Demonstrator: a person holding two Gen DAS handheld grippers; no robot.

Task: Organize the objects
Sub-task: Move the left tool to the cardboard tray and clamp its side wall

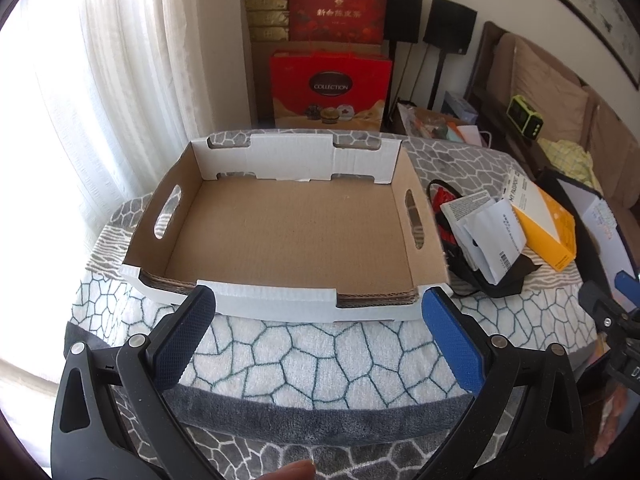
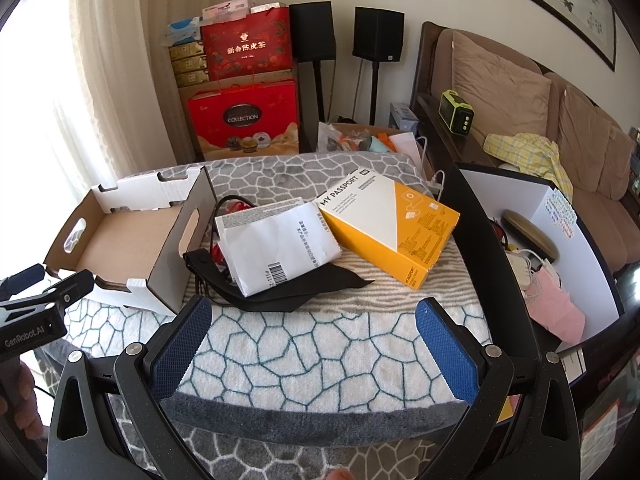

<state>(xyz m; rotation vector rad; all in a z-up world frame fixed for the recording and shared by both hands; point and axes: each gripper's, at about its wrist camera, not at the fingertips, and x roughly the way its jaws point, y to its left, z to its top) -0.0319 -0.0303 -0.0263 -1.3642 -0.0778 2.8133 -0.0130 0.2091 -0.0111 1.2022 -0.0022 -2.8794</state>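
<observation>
An empty cardboard tray (image 1: 288, 232) with white outer walls and handle cut-outs sits on a patterned blanket; it also shows in the right wrist view (image 2: 120, 248). Right of it lies a pile: a yellow and white "My Passport" box (image 2: 392, 224), a white paper packet (image 2: 280, 248), a black pouch (image 2: 280, 292) and a red item underneath. My left gripper (image 1: 320, 312) is open and empty just before the tray's near wall. My right gripper (image 2: 316, 320) is open and empty, in front of the pile.
Red gift boxes (image 2: 244, 116) and two black speakers on stands (image 2: 312, 32) stand against the far wall. A brown sofa (image 2: 520, 92) is at right. A white bin (image 2: 560, 248) with a pink mask and cables stands right of the table.
</observation>
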